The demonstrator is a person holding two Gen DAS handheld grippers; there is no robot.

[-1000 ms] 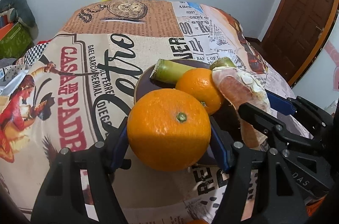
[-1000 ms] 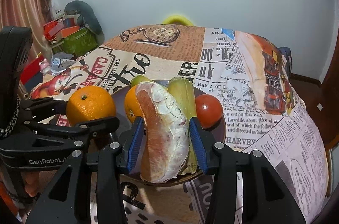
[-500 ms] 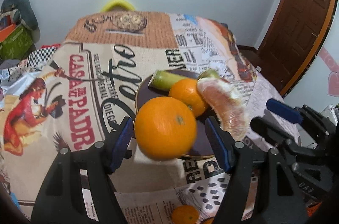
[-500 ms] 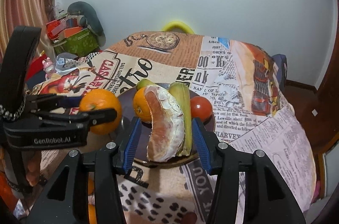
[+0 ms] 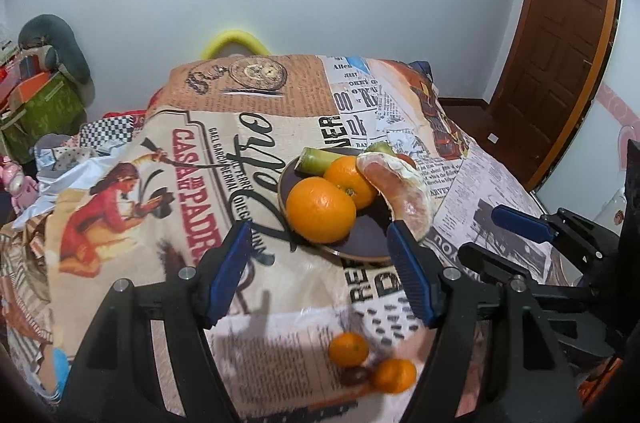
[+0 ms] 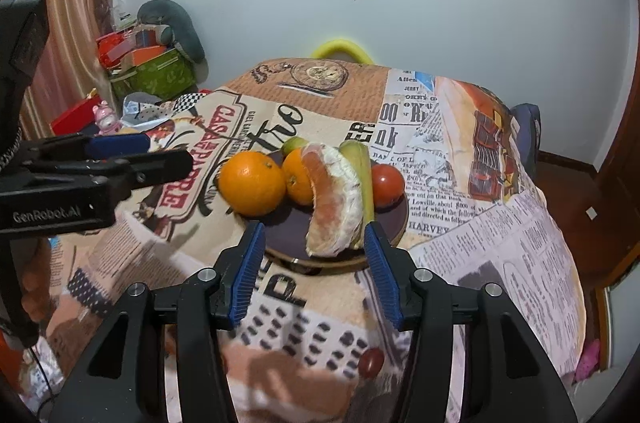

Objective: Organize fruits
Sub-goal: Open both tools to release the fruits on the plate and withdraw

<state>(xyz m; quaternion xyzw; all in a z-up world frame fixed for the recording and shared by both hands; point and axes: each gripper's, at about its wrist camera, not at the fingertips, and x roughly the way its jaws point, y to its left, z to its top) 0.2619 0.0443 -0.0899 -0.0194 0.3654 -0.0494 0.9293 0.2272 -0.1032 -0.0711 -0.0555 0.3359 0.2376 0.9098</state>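
Note:
A dark plate (image 5: 360, 243) (image 6: 288, 231) on the printed tablecloth holds a large orange (image 5: 321, 209) (image 6: 253, 183), a smaller orange (image 5: 350, 175) (image 6: 298, 175), a peeled grapefruit wedge (image 5: 404, 197) (image 6: 336, 207), a green stalk (image 5: 316, 159) (image 6: 360, 171) and a tomato (image 6: 387, 183). My left gripper (image 5: 320, 263) is open and empty, pulled back from the plate. My right gripper (image 6: 314, 255) is open and empty, just in front of the wedge.
Two small tangerines (image 5: 348, 349) (image 5: 394, 375) and a dark grape (image 5: 354, 375) lie on the cloth near me. A small red fruit (image 6: 371, 363) lies near the table's front. Clutter and boxes (image 6: 148, 71) stand at the left, a wooden door (image 5: 560, 43) at the right.
Both grippers opened and drew back and up. The large orange and the grapefruit wedge now rest on the plate, free of the jaws.

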